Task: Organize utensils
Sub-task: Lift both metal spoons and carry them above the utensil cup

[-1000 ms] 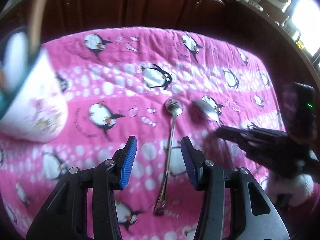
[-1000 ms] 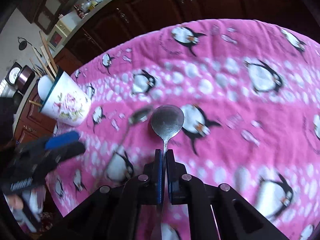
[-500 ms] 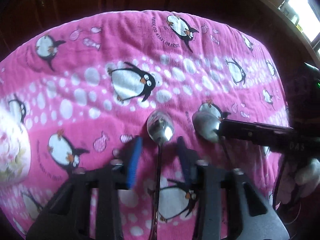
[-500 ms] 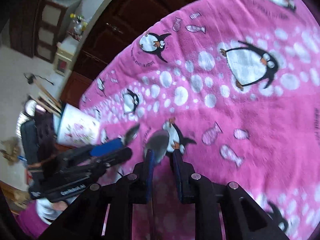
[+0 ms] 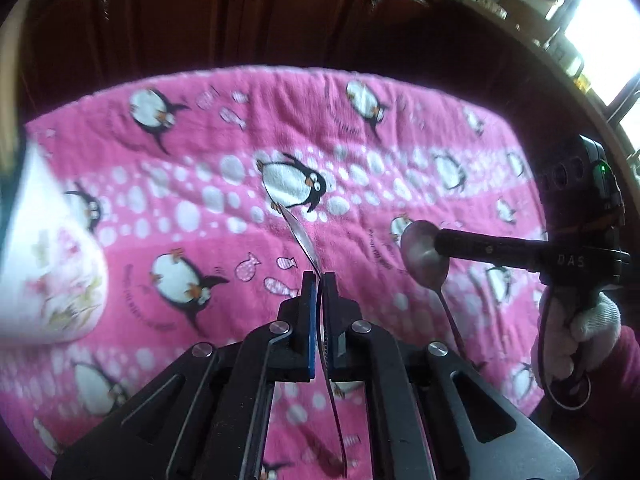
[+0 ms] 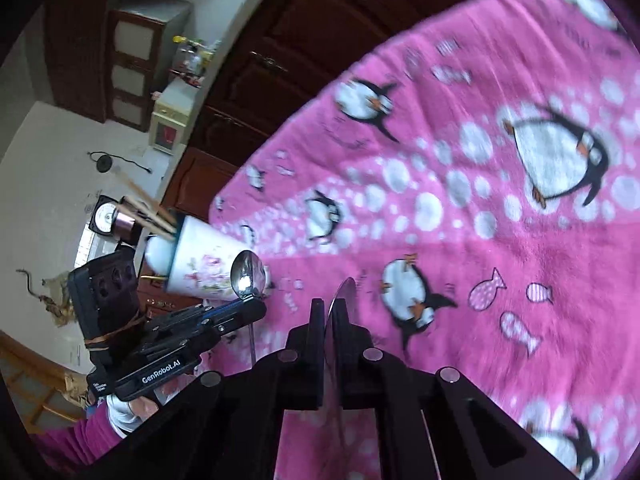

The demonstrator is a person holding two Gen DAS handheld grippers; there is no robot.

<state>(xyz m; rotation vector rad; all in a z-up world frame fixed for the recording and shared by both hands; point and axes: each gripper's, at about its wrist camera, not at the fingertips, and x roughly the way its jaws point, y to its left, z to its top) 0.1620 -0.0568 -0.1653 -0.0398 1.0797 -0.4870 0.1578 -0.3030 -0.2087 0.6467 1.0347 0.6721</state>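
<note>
Utensils: two shiny metal spoons, each pinched in a gripper and lifted over the cloth.
Cloth: a pink fleece blanket (image 5: 400,168) printed with black-and-white penguins, white dots and small fish, spread over the table; dark wooden cabinets (image 5: 200,12) stand behind it.
Holder: a white ceramic cup (image 6: 204,264) with pink flowers and a teal inner rim, standing at the blanket's left side; light wooden chopsticks (image 6: 148,210) stick up out of it.
Left gripper (image 5: 319,280): black frame with blue pads; its jaws have just been closing and now pinch the neck of the left spoon (image 5: 302,240), whose bowl shows edge-on and tilted ahead of the pads, the handle running back under the frame.
Right gripper (image 6: 330,306): black, jaws drawn together on the right spoon (image 6: 344,292), seen edge-on between the pads; in the left view its bowl faces the camera and the handle hangs down toward the blanket.
Hands: a white-gloved hand (image 5: 576,332) with a magenta sleeve holds the right gripper's handle.
Relation: both spoons are well apart from the cup.
</note>
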